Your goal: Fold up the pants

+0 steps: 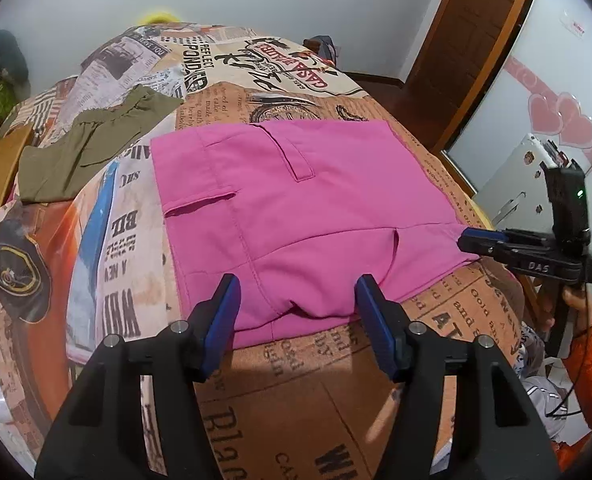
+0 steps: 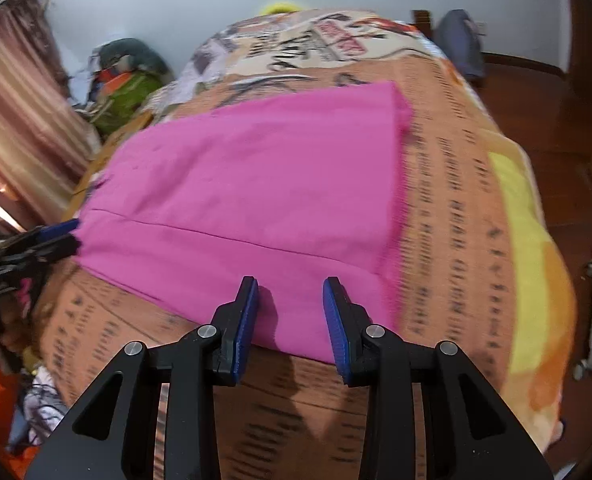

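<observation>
Pink pants [image 1: 296,208] lie folded flat on a newspaper-print bedspread [image 1: 296,392]; a back pocket and a belt loop face up. They also show in the right wrist view [image 2: 256,184]. My left gripper [image 1: 296,292] is open, its blue pads either side of the pants' near edge, holding nothing. My right gripper [image 2: 290,296] is open over the near edge of the pants, empty. It also shows from the side in the left wrist view [image 1: 466,240], at the pants' right corner. The left gripper shows at the left edge of the right wrist view [image 2: 72,236].
Olive-green clothing [image 1: 92,148] lies on the bed to the left of the pants. A wooden door [image 1: 472,32] and a mirror with pink hearts [image 1: 560,120] stand to the right. Piled clothes [image 2: 124,84] and a striped curtain [image 2: 20,120] lie beyond the bed's left side.
</observation>
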The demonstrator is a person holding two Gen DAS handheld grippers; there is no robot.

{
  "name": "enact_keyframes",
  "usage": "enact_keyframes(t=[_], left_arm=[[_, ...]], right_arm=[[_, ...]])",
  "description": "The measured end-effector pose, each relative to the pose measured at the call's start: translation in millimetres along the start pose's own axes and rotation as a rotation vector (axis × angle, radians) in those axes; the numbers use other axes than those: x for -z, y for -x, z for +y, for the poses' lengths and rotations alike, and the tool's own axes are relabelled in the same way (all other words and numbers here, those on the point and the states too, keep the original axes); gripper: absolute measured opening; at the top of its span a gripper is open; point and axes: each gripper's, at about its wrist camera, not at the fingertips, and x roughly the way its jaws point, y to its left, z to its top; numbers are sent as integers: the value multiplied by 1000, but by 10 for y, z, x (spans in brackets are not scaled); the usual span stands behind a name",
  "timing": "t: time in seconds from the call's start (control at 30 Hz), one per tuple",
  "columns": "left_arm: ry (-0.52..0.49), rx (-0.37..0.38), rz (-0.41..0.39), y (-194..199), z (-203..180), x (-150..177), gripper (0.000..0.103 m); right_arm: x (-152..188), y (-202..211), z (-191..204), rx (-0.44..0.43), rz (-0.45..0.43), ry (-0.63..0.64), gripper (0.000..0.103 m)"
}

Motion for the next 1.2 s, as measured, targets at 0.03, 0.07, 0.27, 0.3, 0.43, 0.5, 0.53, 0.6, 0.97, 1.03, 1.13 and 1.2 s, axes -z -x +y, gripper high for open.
enact_keyframes(t=[0.03, 0.07, 0.27, 0.3, 0.43, 0.5, 0.53, 0.6, 0.97, 1.03, 1.13, 1.2], left_arm=[[9, -7, -2, 34, 25, 1, 61], [19, -14, -8, 75, 58, -2, 60], [138, -48, -2, 147, 444, -16, 60], [163, -35, 14, 116, 500, 4, 59], [212, 26, 17, 85, 559, 79, 36], [196, 6, 9, 94, 508, 74, 32], [179, 3, 8, 97, 477, 71, 20], [147, -39, 11, 112, 413, 58, 14], [7, -131, 0, 388, 262, -1, 8], [-2, -140, 36, 298, 281, 45, 8], [27, -126, 81, 100, 342, 119, 8], [37, -125, 62, 92, 349, 149, 8]], right_arm=[[10, -1, -12, 8, 2, 0, 30], [19, 7, -26, 17, 5, 1, 30], [38, 15, -36, 19, 3, -5, 31], [47, 17, -37, 20, 2, -7, 31], [73, 13, -52, 16, -4, -17, 31], [69, 12, -53, 18, 0, -15, 31], [57, 2, -49, 19, 1, -13, 31], [59, 5, -41, 24, 3, -5, 31], [62, -21, -30, 19, -1, 7, 31], [65, -26, -29, 19, -5, 8, 31], [77, -27, -38, 16, -10, 3, 32], [77, -23, -35, 21, -8, 4, 32]])
